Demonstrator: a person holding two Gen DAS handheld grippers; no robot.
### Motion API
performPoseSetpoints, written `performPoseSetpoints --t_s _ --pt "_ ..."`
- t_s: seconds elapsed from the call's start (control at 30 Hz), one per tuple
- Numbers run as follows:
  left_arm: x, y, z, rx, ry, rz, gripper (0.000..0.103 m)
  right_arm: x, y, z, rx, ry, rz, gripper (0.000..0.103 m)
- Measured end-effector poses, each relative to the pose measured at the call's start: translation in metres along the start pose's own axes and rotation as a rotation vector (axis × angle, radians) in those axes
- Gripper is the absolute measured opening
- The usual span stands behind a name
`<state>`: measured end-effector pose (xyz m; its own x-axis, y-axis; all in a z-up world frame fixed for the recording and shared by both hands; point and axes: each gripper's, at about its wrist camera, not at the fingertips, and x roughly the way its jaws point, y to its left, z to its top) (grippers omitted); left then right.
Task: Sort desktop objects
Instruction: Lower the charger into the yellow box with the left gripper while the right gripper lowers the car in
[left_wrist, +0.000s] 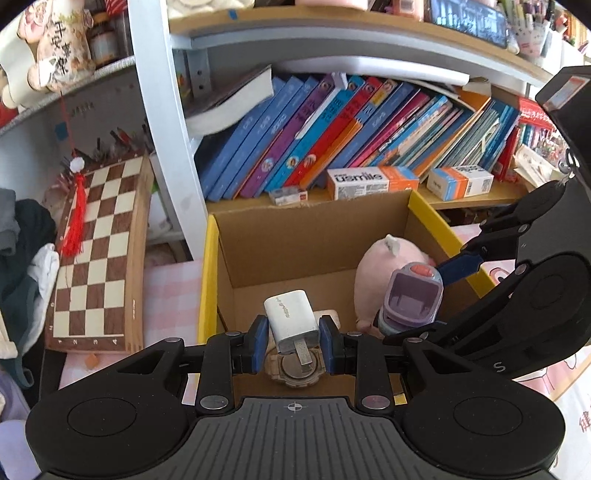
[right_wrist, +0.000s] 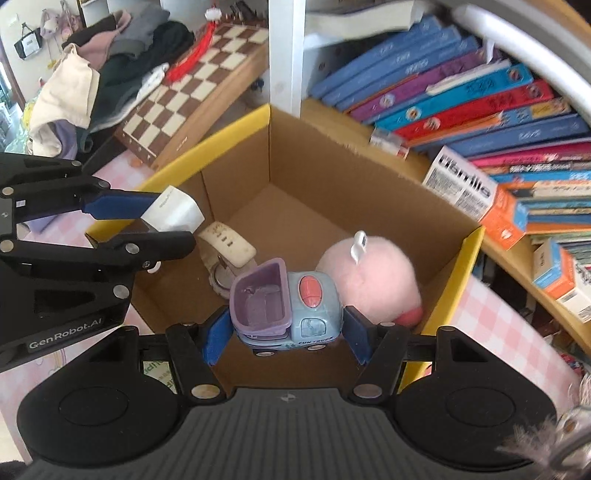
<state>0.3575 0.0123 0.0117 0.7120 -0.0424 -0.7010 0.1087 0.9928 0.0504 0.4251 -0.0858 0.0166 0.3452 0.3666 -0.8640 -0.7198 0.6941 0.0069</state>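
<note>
Over the box (left_wrist: 434, 218), the left gripper (left_wrist: 293, 332) has its jaws clamped on a white charger (left_wrist: 291, 321), above the watch (left_wrist: 295, 369) on the box floor. The right gripper (right_wrist: 282, 332) has its jaws clamped on a toy truck (right_wrist: 286, 306) beside the pink plush (right_wrist: 373, 280) (already inside). Let go from here, the charger would likely strike the watch; the truck could roll off the plush.

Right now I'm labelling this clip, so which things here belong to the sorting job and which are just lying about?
Part of the job:
- white plug-in charger, held in the left gripper
- blue and purple toy truck, held in the right gripper
- yellow-rimmed cardboard box
- pink plush toy and beige wristwatch, already in the box

Lying about:
- wooden chessboard
- shelved books
- heaped clothes
</note>
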Motion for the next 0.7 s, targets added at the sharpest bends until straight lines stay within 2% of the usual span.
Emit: performPoseSetpoints --t_s 0.33,0.63,0.7 --pt "0.031 0.009 -0.007 -0.039 0.114 0.012 0.027 0.027 -0.001 0.006 -0.063 0.058 0.013 0.063" --pt "0.041 0.009 -0.006 -0.021 0.13 0.029 0.026 0.046 -0.027 -0.004 0.09 0.115 0.193 0.063" --pt "0.042 0.008 -0.006 -0.002 0.132 0.033 0.026 0.047 -0.027 -0.005 0.092 0.116 0.205 0.063"
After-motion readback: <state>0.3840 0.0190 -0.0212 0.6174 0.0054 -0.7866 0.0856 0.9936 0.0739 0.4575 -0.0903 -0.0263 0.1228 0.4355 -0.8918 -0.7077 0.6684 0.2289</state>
